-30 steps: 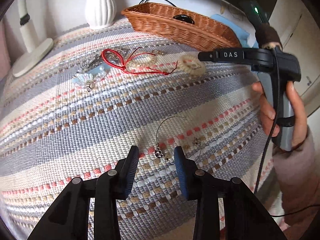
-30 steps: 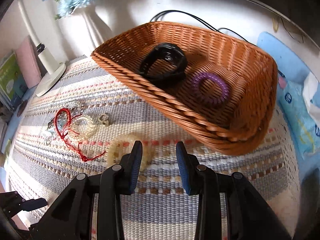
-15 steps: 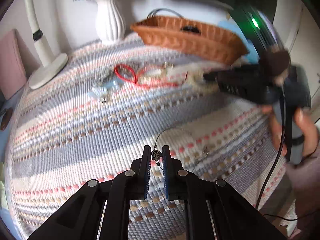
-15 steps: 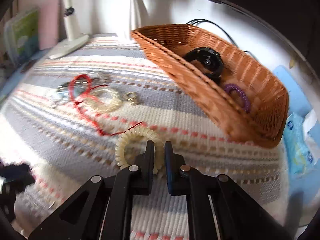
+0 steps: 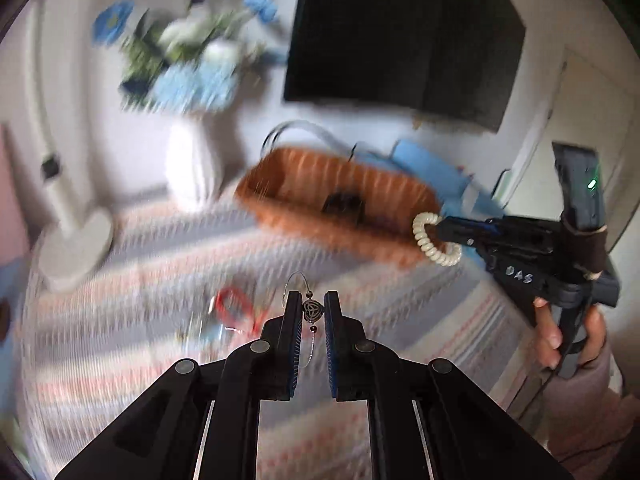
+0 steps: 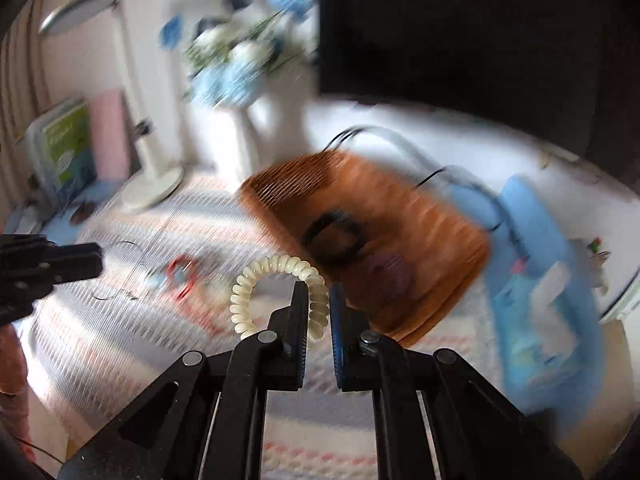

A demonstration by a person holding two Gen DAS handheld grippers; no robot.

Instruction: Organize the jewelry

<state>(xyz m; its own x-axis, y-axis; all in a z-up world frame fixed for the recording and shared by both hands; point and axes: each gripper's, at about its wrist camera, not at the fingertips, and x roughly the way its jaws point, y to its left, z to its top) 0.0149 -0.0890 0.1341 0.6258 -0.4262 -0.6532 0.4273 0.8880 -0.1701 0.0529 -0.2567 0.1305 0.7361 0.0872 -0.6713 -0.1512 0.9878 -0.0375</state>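
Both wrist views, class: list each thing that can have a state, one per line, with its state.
Left hand-held gripper: shut on the wire necklace, lifted.
Right hand-held gripper: shut on the cream coil hair tie, lifted.
Wicker basket: open-topped, holds a black watch.
Red cord bracelet: lying on the striped cloth.

The only legible writing is "DAS", in pale hand-drawn letters on the black body of the right gripper (image 5: 440, 229), seen at about three o'clock in the left wrist view (the letters run slightly tilted). A green book (image 6: 68, 148) at nine o'clock in the right wrist view bears print too blurred to read.
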